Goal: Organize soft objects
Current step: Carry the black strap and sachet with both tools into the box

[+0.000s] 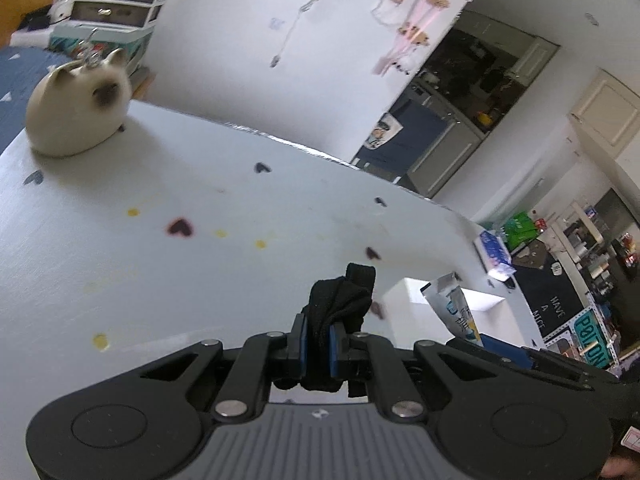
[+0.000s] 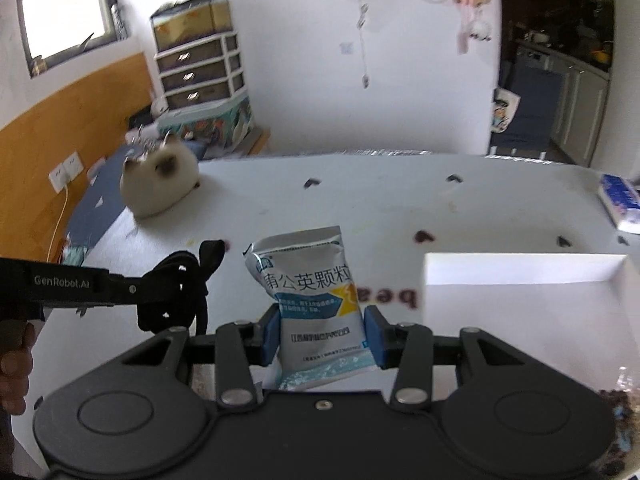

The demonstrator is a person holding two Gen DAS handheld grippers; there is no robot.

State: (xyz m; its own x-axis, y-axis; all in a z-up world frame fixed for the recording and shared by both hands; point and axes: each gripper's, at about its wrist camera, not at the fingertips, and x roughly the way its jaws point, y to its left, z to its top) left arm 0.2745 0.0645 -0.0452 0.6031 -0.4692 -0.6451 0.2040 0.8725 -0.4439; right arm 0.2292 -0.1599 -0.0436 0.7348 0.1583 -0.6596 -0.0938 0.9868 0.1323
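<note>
Left wrist view: left gripper (image 1: pixel 318 340) clamps a bunched black fabric sock (image 1: pixel 340 300), lower part hidden. Right gripper (image 2: pixel 322 334) grips a silver-blue foil sachet (image 2: pixel 310 280), bottom edge cut off.

Each wrist camera sits close behind its claw, angled down across the white table (image 1: pixel 120 240). Both views share the plush cat (image 1: pixel 78 114) far ahead, left of each claw.

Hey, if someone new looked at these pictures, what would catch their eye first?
Most striking: both grippers hold something above the white table. The left gripper clamps a bundled black sock; the right gripper grips a silver-blue packet. A cream plush cat sits at the table's far left corner.
</note>
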